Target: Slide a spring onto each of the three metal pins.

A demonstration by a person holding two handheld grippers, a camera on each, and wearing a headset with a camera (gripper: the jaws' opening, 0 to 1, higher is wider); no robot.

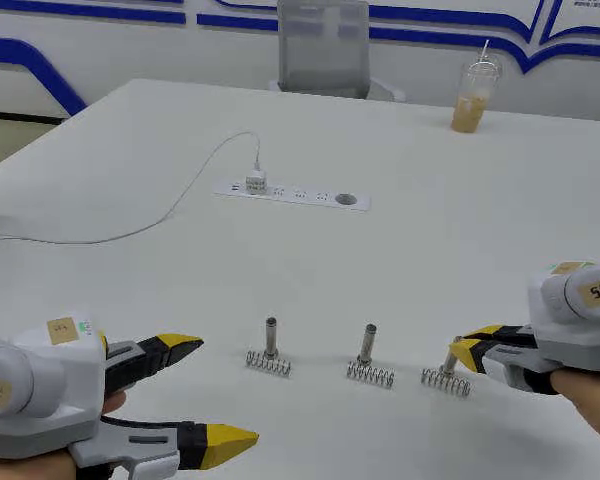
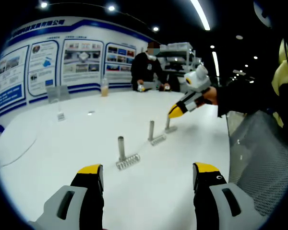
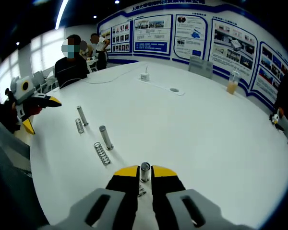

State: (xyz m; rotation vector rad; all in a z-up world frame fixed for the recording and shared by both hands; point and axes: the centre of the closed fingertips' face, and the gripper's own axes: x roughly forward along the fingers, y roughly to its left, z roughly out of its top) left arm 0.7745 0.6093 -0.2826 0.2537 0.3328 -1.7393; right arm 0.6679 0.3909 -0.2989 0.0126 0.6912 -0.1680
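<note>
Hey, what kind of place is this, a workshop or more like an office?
Probably an office meeting room or showroom rather than a workshop: a large white table with a power strip on it, an office chair at its far edge, and printed display boards on the walls.

From the headset we look forward and down across the white table. The left-end pin, middle pin and right-end pin stand in a row low in that view, close to us. The left gripper view sits low over the tabletop and faces along the row from the left-end pin's side, a little way off. The right gripper view faces back from the opposite end, hard against the right-end pin. All three views share the row. The left gripper view also takes in the right gripper, and the right gripper view the left gripper.
</note>
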